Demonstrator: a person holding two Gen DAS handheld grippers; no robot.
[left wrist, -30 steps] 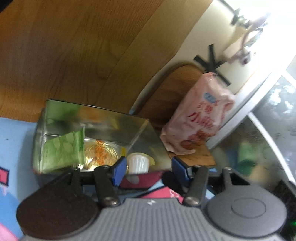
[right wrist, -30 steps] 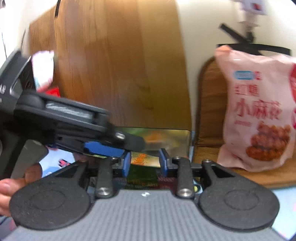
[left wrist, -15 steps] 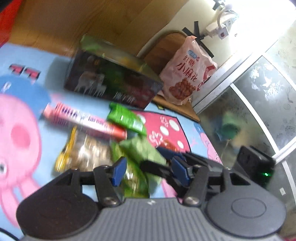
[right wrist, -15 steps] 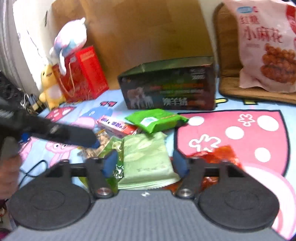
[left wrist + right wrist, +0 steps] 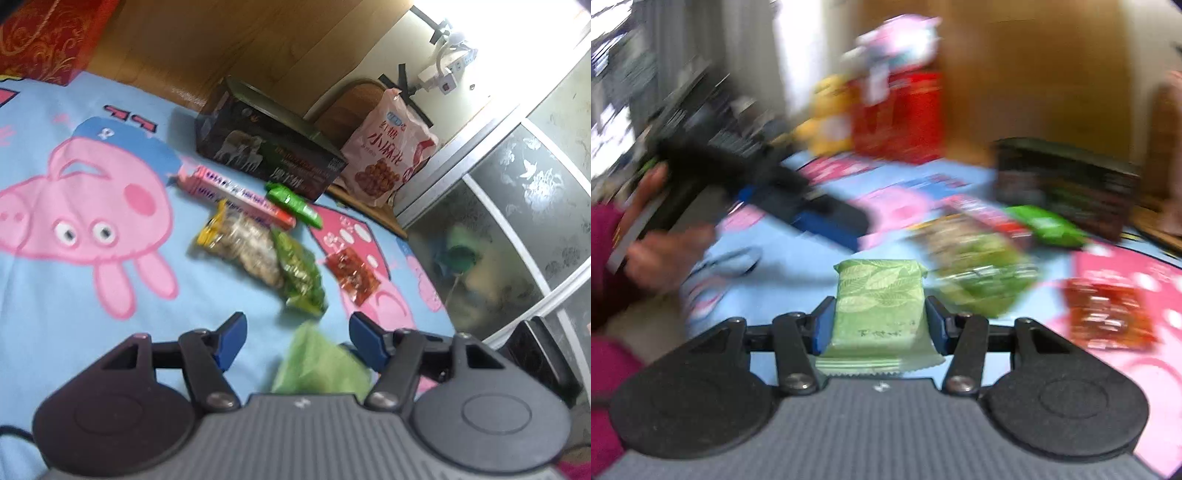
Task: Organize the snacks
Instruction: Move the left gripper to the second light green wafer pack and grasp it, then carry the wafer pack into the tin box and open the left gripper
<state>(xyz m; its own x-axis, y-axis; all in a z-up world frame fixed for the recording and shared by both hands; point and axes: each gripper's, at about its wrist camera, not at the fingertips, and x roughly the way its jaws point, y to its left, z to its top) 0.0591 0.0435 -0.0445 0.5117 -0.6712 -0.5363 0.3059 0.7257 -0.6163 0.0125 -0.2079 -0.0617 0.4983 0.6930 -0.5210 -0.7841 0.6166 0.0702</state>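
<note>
My right gripper [image 5: 880, 328] has a light green leaf-print packet [image 5: 881, 302] between its blue pads; the jaws are closing and the pads press its sides. The same packet shows as a green blur [image 5: 319, 363] low in the left wrist view. My left gripper [image 5: 299, 339] hovers over the blue cartoon mat [image 5: 74, 314], its jaws opening, with nothing gripped. It also appears in a person's hand [image 5: 661, 251] at the left of the right wrist view. Loose snacks lie ahead: a nut bag [image 5: 247, 247], a green pea bag [image 5: 301, 275], a red packet [image 5: 352, 275], a pink stick pack [image 5: 236, 192] and a bright green packet [image 5: 295, 203].
A dark open box [image 5: 269, 155] stands at the back of the mat, with a large pink snack bag [image 5: 388, 155] on a wooden seat beside it. A red gift box [image 5: 44, 37] sits far left. A glass cabinet door [image 5: 498, 229] borders the right.
Both grippers pulled back from the dark box toward the near side of the mat. The right gripper closed on the light green packet. The left jaws widened.
</note>
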